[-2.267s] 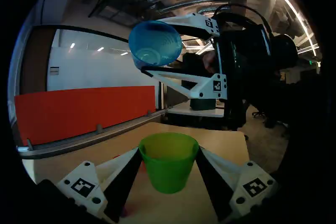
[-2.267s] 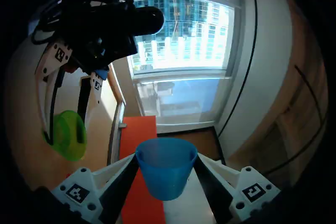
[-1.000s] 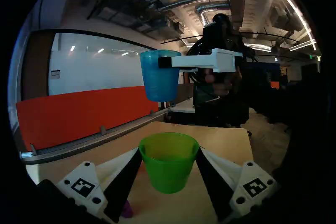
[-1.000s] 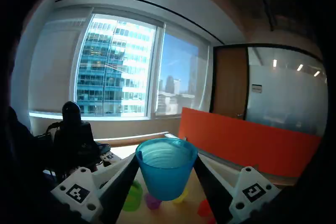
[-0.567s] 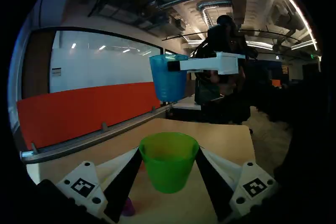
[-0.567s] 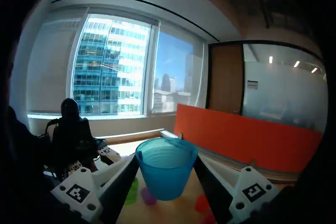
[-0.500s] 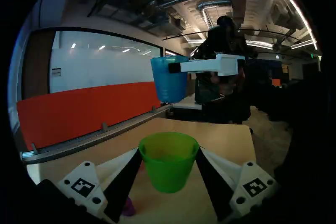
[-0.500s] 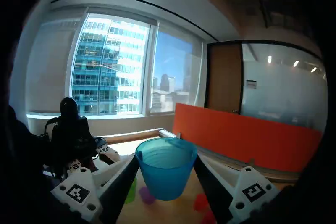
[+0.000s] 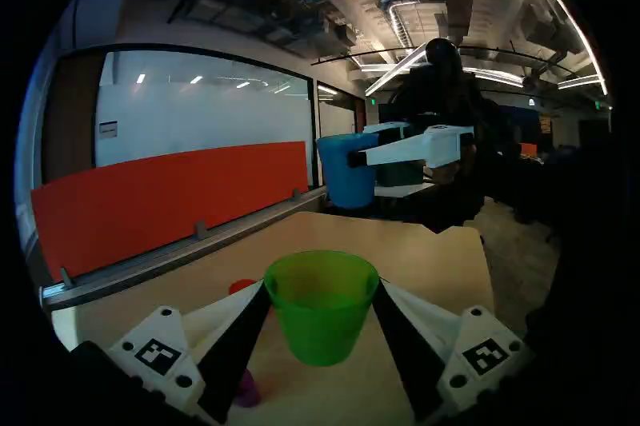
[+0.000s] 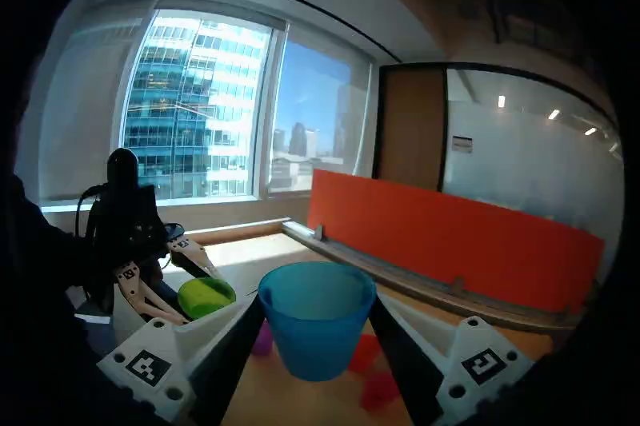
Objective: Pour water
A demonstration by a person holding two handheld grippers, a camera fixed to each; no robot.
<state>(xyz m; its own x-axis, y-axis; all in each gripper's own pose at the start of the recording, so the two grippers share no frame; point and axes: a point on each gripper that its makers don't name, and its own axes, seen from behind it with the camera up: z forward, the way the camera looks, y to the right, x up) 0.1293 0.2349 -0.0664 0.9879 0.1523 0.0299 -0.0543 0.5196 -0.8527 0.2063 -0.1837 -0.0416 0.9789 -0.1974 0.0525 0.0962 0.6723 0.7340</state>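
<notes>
In the left gripper view my left gripper is shut on a green cup, upright above the wooden table. Farther off, the blue cup is held upright by the right gripper's white fingers. In the right gripper view my right gripper is shut on that blue cup, level and upright. The green cup appears at the left there, tilted toward me, between the left gripper's white fingers.
An orange partition and metal rail border the table's far side. Small red and purple pieces lie on the table under the cups. A person's dark figure stands behind the right gripper. Big windows fill the wall.
The blue cup has come back from tipped to upright, then moved lower and to the right in the left gripper view. The green cup has stayed in my left gripper's hold.
</notes>
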